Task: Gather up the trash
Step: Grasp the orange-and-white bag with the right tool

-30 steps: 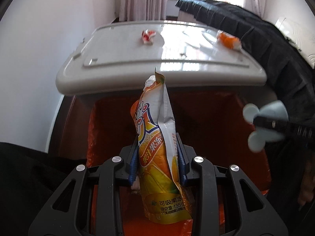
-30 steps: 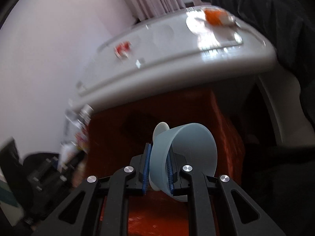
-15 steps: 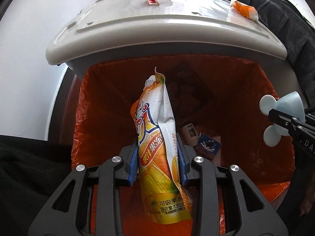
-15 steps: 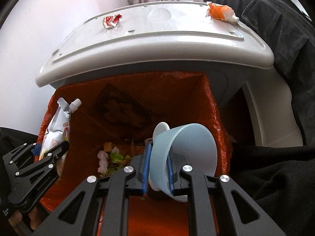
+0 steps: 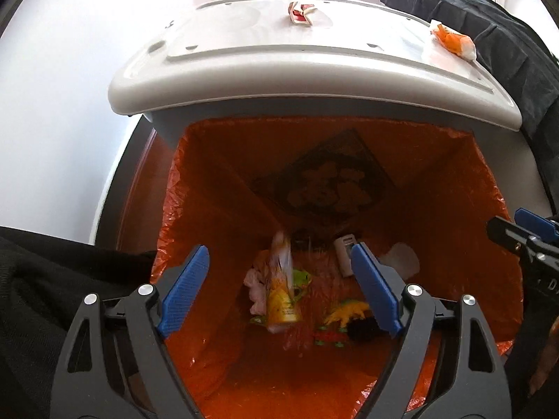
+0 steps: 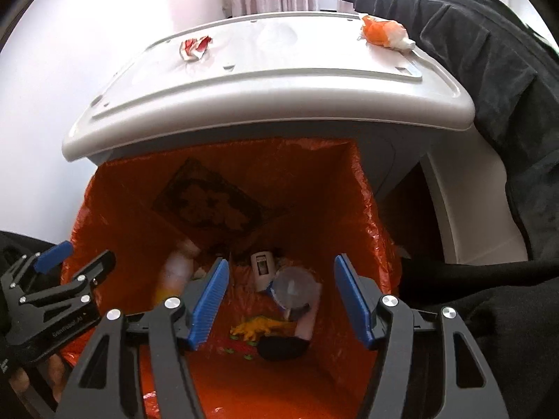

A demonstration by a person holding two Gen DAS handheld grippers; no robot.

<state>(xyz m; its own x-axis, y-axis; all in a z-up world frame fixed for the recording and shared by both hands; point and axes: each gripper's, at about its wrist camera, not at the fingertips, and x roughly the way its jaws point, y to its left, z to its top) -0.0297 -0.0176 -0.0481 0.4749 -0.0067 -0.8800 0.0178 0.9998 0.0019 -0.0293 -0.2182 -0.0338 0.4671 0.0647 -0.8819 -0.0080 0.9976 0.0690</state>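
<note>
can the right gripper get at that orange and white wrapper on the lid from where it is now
Probably yes. The right gripper is opening with nothing between its jaws, and the wrapper lies uncovered on the lid, though it must first rise from over the bin.

The bin liner [image 5: 216,314] is bright orange, with a dark square print on its back wall. The lid [image 5: 279,63] is pale grey. A red-and-white wrapper [image 5: 301,12] and an orange-and-white wrapper [image 5: 453,40] lie on it. The pouch [image 5: 281,289] is orange, yellow and white. The tongs [image 5: 279,293] are black with ribbed blue pads [image 5: 183,289]. A pale blue cup [image 6: 295,288] and a yellow dinosaur [image 6: 256,328] lie inside.
</note>
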